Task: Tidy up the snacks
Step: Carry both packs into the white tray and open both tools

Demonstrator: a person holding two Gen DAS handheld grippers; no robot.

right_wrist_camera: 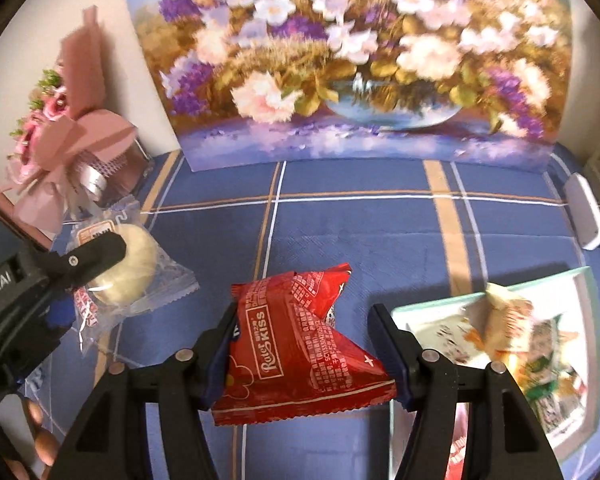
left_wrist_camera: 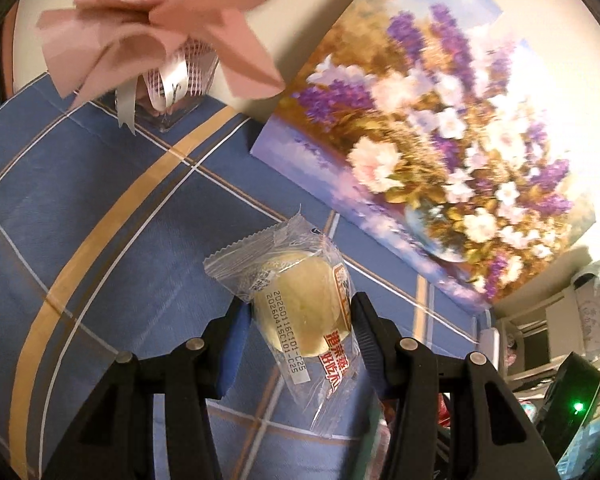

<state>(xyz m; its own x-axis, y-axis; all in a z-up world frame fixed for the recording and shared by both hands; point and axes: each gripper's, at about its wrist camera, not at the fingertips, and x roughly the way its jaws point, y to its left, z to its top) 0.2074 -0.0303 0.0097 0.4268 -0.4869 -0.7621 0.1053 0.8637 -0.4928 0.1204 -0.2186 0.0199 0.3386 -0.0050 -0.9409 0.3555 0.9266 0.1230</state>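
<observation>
Pointing steeply downward above the desk [right_wrist_camera: 340, 220], the left hand-held gripper [left_wrist_camera: 300, 320] clamps a clear-wrapped pastry [left_wrist_camera: 300, 312]; the right hand-held gripper [right_wrist_camera: 304, 344] clamps a red snack packet [right_wrist_camera: 296, 348] between its fingers.

A home: beyond the tongs, a flower painting [right_wrist_camera: 352, 60] leans on the wall beside a wrapped bouquet [right_wrist_camera: 56, 148] on a checked-cloth table [right_wrist_camera: 340, 232].

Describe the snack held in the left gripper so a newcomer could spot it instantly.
Start at the flower painting leaning at the back of the blue plaid cloth. Left of it, the left gripper clamps a clear-wrapped pale round cake, unlike the red packet beside it.
</observation>
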